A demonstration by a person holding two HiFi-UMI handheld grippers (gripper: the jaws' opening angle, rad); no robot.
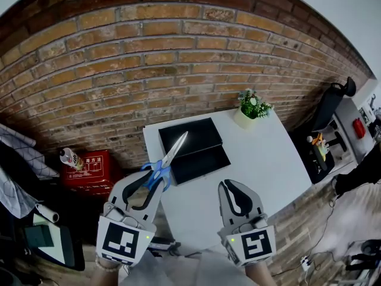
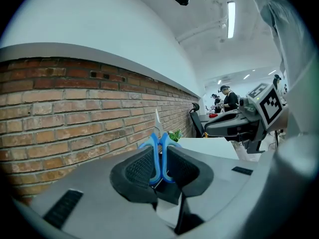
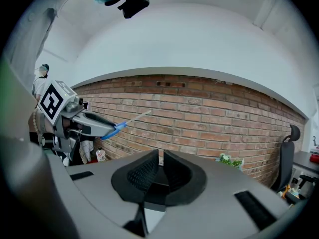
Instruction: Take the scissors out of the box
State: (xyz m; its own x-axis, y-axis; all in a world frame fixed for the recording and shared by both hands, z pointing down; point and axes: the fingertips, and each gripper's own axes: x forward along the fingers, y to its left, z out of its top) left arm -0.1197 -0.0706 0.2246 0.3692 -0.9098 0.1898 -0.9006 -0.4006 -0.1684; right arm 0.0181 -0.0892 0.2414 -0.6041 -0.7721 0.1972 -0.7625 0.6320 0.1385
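The left gripper (image 1: 153, 180) is nearest, at the lower left of the head view. Its jaws are partly apart and clamped on the blue handles of the scissors (image 1: 169, 157). The left gripper view shows the two handle loops pressed between the ribbed pads (image 2: 141, 167). The right gripper (image 1: 229, 185) is level with it at the lower right. Its own view shows the jaws drawn almost together, leaving a thin slit with nothing in it.

The scissors are out of the box, in the air over the near left edge of the white table (image 1: 259, 154). Their blades are closed together. In the head view the long axis runs from lower left to upper right. The handles are toward the person and the tip points away, toward the box and the brick wall (image 1: 149, 52). In that view the tip lies over the box's near left part.

Further out, the black box (image 1: 191, 137) lies open on the table, its two flat halves side by side. Their insides look plain and dark, and I cannot make out any contents. At the far right corner a pale pot (image 1: 243, 120) holds a small green plant with white flowers.
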